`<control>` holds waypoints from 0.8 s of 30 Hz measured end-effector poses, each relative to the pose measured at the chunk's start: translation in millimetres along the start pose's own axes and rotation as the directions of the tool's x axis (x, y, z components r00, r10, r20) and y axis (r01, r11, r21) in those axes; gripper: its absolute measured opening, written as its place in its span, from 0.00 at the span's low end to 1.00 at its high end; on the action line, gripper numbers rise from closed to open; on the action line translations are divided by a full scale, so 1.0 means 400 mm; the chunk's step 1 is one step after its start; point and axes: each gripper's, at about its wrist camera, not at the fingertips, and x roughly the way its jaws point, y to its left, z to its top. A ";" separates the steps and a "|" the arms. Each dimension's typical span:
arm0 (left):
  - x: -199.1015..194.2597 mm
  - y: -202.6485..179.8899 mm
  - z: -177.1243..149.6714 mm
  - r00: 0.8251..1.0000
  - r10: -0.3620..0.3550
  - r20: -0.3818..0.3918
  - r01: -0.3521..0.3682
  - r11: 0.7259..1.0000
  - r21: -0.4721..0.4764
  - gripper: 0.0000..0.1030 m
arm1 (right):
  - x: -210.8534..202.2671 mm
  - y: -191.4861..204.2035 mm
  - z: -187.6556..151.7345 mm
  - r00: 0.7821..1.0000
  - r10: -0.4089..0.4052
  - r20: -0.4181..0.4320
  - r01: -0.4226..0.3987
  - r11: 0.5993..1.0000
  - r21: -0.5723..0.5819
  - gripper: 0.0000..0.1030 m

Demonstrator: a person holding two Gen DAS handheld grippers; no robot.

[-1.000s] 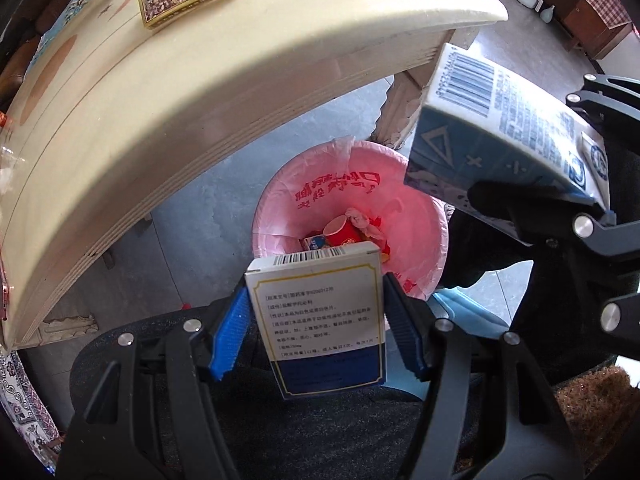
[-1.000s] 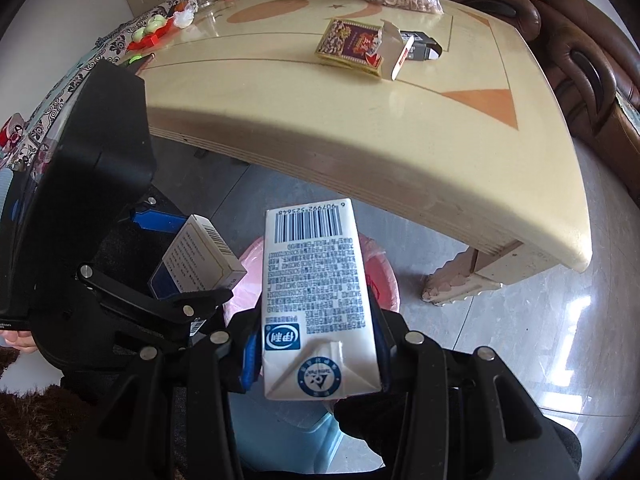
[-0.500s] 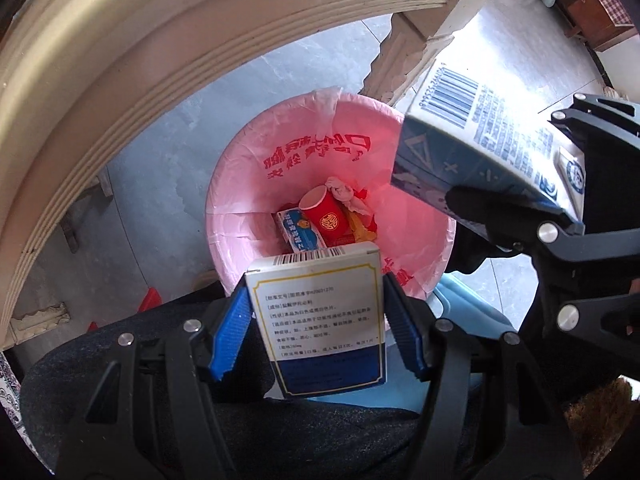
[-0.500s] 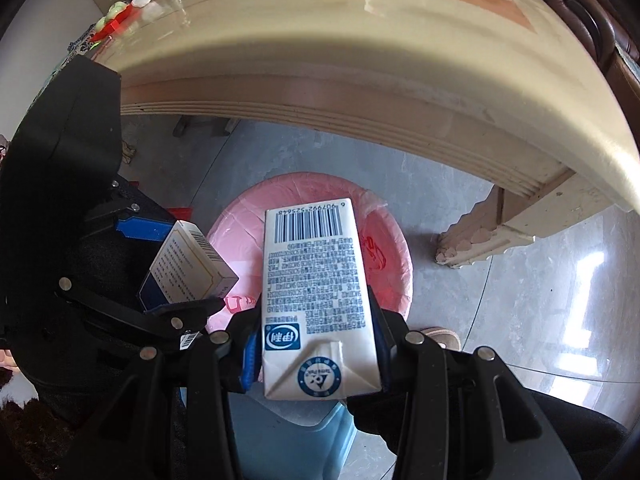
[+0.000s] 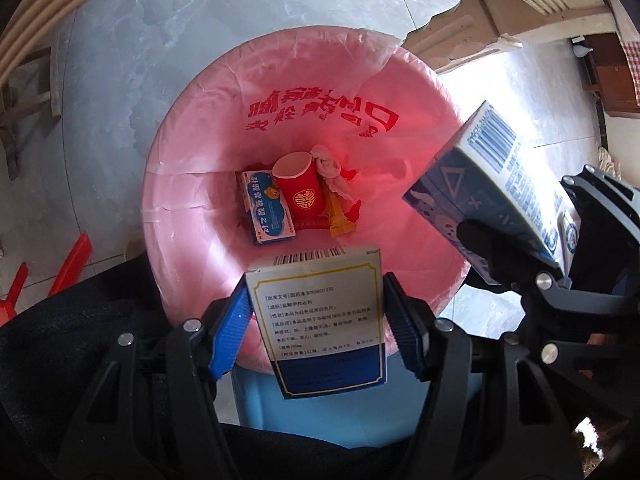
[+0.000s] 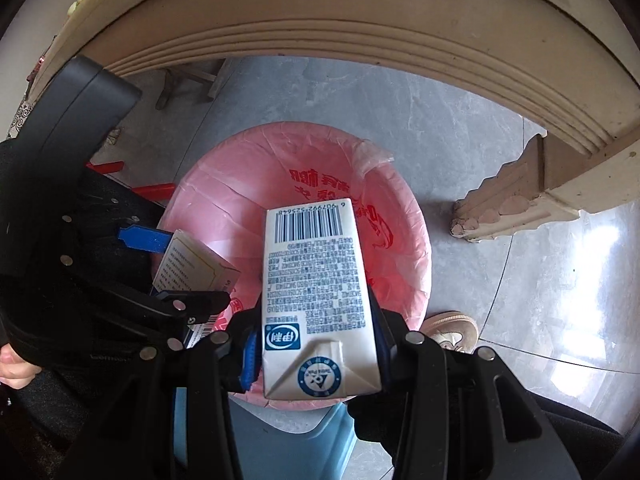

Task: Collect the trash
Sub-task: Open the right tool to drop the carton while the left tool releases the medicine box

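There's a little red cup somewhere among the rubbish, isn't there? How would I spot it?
Look into the bin with the pink bag on the floor beside the table leg. At its bottom lies a small heap of rubbish, and the red cup lies in the middle, between a blue-and-white box and a crumpled tissue. It alone is red, with a gold emblem on its side.
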 end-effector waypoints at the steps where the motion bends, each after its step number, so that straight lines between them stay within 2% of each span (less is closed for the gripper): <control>1: 0.008 0.008 0.007 1.000 -0.020 -0.012 0.020 1.000 -0.015 0.61 | 0.007 0.000 0.001 1.000 0.004 -0.007 -0.004 1.000 0.001 0.41; 7: 0.031 0.027 0.031 0.998 -0.051 -0.043 0.048 0.997 -0.063 0.61 | 0.042 0.000 -0.003 0.999 0.011 -0.038 -0.011 1.000 -0.001 0.41; 18: 0.040 0.037 0.034 0.997 -0.047 -0.054 0.042 0.996 -0.080 0.63 | 0.066 0.009 0.002 0.998 0.029 -0.062 -0.030 0.999 -0.016 0.43; 20: 0.034 0.040 0.033 0.998 -0.040 -0.044 0.036 0.996 -0.083 0.66 | 0.068 0.013 0.002 0.998 0.020 -0.063 -0.022 0.999 -0.026 0.47; 22: 0.027 0.040 0.031 0.998 -0.042 -0.038 0.039 0.996 -0.084 0.67 | 0.067 0.014 0.002 0.998 0.010 -0.055 -0.011 1.000 -0.029 0.57; 24: 0.019 0.038 0.028 0.999 -0.036 -0.030 0.033 0.996 -0.080 0.67 | 0.066 0.015 0.002 0.999 0.008 -0.052 -0.010 0.999 -0.032 0.59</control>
